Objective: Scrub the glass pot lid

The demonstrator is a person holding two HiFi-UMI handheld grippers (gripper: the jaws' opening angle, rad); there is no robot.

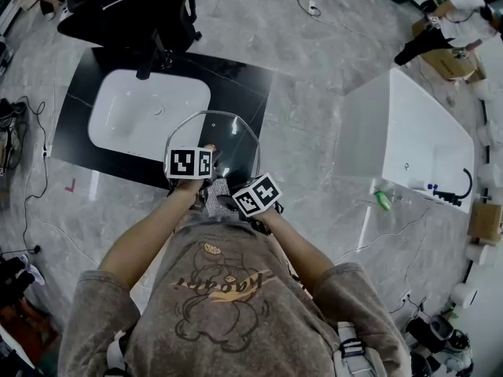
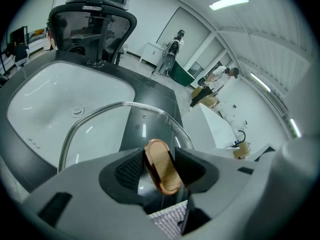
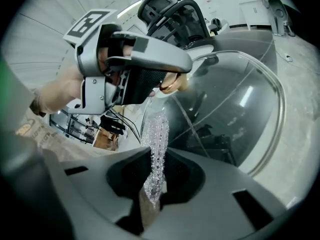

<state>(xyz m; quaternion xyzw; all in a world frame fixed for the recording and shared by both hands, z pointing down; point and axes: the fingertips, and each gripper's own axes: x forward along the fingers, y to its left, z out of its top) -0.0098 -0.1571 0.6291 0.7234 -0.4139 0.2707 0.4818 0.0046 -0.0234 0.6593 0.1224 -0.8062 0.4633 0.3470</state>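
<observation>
Head view shows the glass pot lid (image 1: 226,132) held in the air, above the front part of the black bench (image 1: 253,85), partly over the white sink (image 1: 126,108). It is tilted, with the knob side turned toward the person. I think this is so that any drops fall to the sink and the face to be cleaned stays within reach.

The left gripper (image 2: 161,170) has its jaws closed on the copper-coloured knob (image 3: 171,83), one pad on each side. Nothing else supports the lid, so this grip carries all its weight. The knob is a sensible place to hold, because it leaves the glass free.

The right gripper (image 3: 156,176) is clamped on a silvery scouring pad (image 3: 156,139). The pad stands up from between the jaws and reaches toward the glass just below the knob. Whether its tip already touches the glass I cannot tell.

Judging from this, the scrubbing is under way or about to start. Strong pressure near the knob could turn the lid in the left grip.

Behind the bench stands a black office chair (image 1: 134,6).
</observation>
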